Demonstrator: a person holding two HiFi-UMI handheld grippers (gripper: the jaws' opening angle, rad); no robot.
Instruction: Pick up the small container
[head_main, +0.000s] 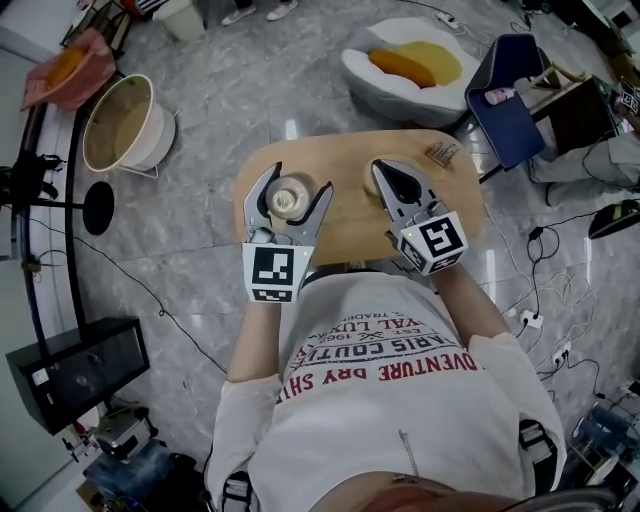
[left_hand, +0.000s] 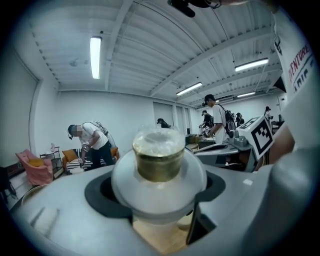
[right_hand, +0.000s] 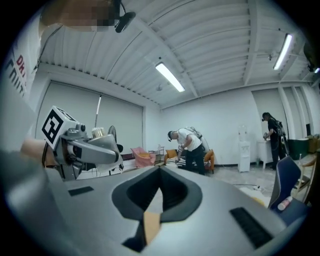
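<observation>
The left tongs (head_main: 290, 190) grip the container (head_main: 288, 197) between their pads, over the counter (head_main: 462, 192). The right tongs (head_main: 389, 177) are closed and empty, just beside them.

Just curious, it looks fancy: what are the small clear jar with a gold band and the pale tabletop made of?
Small clear jar: see-through, glass or plastic; its gold band looks metallic, perhaps paint. Pale tabletop: matte tan wood look, possibly laminate.

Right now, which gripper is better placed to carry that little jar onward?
Left. The left gripper has its jaws closed around the small container, so it can probably just carry it. The right gripper is shut, empty and off to the side.
</observation>
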